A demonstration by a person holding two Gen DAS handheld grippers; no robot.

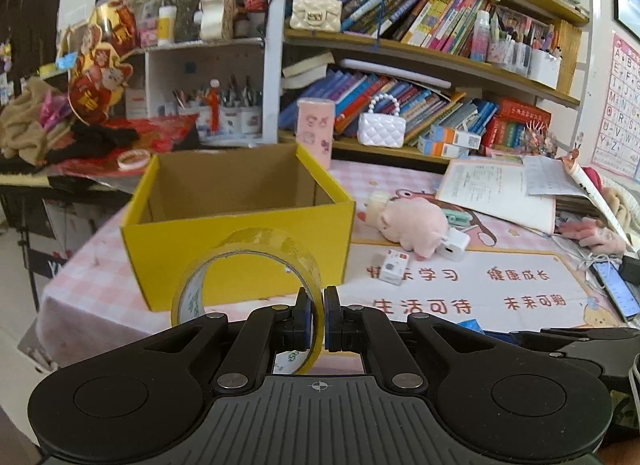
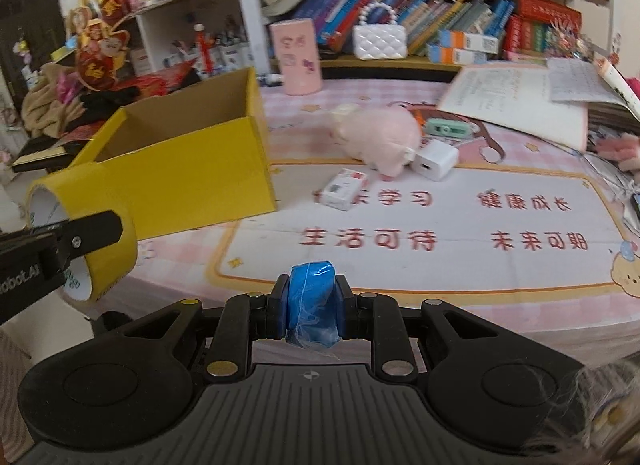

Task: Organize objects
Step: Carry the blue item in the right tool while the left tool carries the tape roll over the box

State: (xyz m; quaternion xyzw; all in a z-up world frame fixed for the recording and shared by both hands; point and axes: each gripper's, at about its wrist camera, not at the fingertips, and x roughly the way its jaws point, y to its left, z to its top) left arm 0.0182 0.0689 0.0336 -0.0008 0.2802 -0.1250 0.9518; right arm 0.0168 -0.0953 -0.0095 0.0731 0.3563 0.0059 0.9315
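A roll of yellow tape [image 1: 248, 269] is hanging pinched by its wall between the clenched jaws of the left gripper [image 1: 318, 317], low in the centre of the left wrist view, just in front of an open yellow box [image 1: 240, 225] on the pink checked tablecloth [image 1: 80, 277]. The right gripper [image 2: 312, 305] is squeezing a blue plastic-wrapped bundle [image 2: 312, 301] at lower centre of its view. Right of the box, a pink plush pig [image 2: 376, 137], a white charger [image 2: 434, 159] and a small white carton [image 2: 344, 188] are lying close together on the printed mat [image 2: 460, 261].

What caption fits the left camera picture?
Left gripper pinches a tape roll before the open yellow box.
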